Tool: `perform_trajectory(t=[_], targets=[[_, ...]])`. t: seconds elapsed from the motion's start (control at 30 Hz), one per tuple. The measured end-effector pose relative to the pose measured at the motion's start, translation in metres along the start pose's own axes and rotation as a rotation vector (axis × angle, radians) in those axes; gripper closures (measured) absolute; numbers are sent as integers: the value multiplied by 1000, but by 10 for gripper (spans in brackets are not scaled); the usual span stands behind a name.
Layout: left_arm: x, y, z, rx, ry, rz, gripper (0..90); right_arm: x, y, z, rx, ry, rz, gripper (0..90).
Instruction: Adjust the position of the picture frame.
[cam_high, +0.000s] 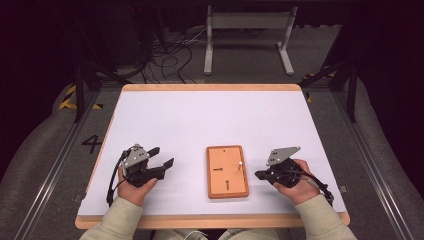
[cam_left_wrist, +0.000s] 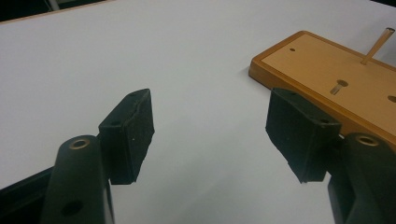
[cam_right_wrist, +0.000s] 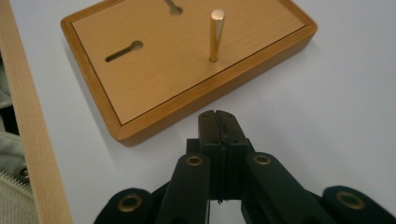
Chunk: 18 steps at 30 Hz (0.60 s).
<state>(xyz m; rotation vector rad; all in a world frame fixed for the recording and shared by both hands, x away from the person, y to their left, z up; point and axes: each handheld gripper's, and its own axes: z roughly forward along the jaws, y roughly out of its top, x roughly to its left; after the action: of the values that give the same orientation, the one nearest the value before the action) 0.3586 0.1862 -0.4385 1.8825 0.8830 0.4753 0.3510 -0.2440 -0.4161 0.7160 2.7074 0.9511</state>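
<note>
while the board (cam_high: 227, 171) lies between both grippers, the left gripper (cam_high: 162, 157) gapes empty and the right gripper (cam_right_wrist: 218, 122) is clenched on nothing; spread it before approaching the upright pin (cam_right_wrist: 216, 35).

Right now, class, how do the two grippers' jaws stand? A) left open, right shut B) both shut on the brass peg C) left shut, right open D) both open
A: the left gripper has its jaws spread wide with bare table between them, while the right gripper has its jaws pressed together, empty, short of the wooden board.
</note>
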Motion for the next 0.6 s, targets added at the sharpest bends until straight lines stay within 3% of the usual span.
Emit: perform_trajectory(t=[0.43, 0.6], targets=[[-1, 0, 1, 9, -4, 3, 328, 20, 11, 23, 178, 63, -105, 900], [-1, 0, 1, 13, -5, 2, 328, 22, 11, 27, 203, 63, -117, 900]])
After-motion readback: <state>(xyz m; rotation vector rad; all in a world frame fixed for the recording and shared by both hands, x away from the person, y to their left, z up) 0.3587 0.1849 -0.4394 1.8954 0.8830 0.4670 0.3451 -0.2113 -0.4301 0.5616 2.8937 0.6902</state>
